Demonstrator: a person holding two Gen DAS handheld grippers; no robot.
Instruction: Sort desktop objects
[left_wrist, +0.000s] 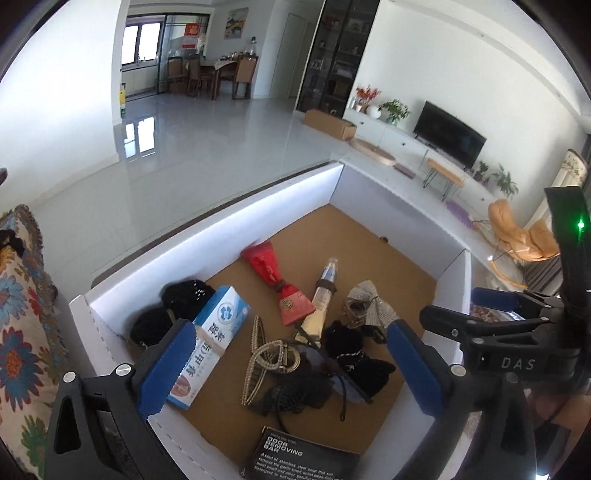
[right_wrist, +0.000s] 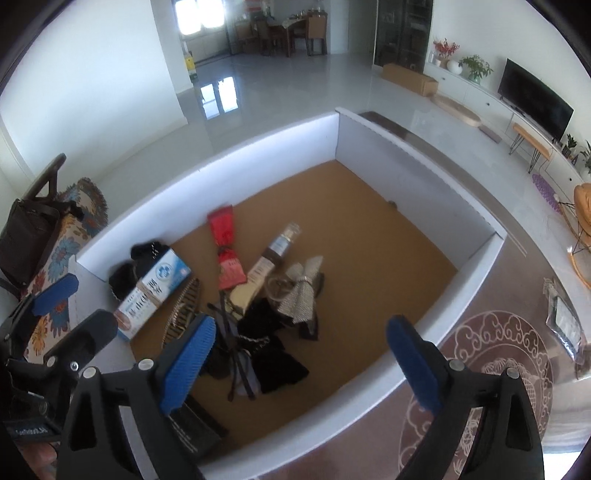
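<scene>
Grippers: two, each with two blue-padded fingers; the left gripper (left_wrist: 291, 365) and the right gripper (right_wrist: 301, 363) both hang over the near end of the box.
Left fingers: spread wide, nothing between the pads; the medicine carton touches the inner side of the left pad (left_wrist: 168, 365) in this view, though contact cannot be confirmed.
Right fingers: spread wide and empty; its left pad (right_wrist: 188, 363) sits over the near edge of the pile, its right pad above the box's near wall.
Container: one white-walled cardboard box (left_wrist: 221, 229) with a brown floor, open at the top.
Contents, counted: one blue-and-white medicine carton (left_wrist: 207, 343) by the left finger; one red pouch (left_wrist: 280, 280) tied at the waist, beyond the fingertips; one slim clear-capped bottle (left_wrist: 323, 295) beside it; one beaded hair claw (left_wrist: 266, 358) between the left gripper's fingers; one black "Odor Removing Bar" pack (left_wrist: 303, 459) nearest the camera.
Fabric items: one houndstooth bow (left_wrist: 369, 302) and a black bundle (left_wrist: 173, 310) behind the carton.
Hard to make out: the dark tangle (left_wrist: 332, 369) of cloth and straps between the fingers cannot be counted piece by piece.
Cut off: the black pack runs off the lower frame edge.
Outside the box: a floral cushion (left_wrist: 22, 332) left of it.
</scene>
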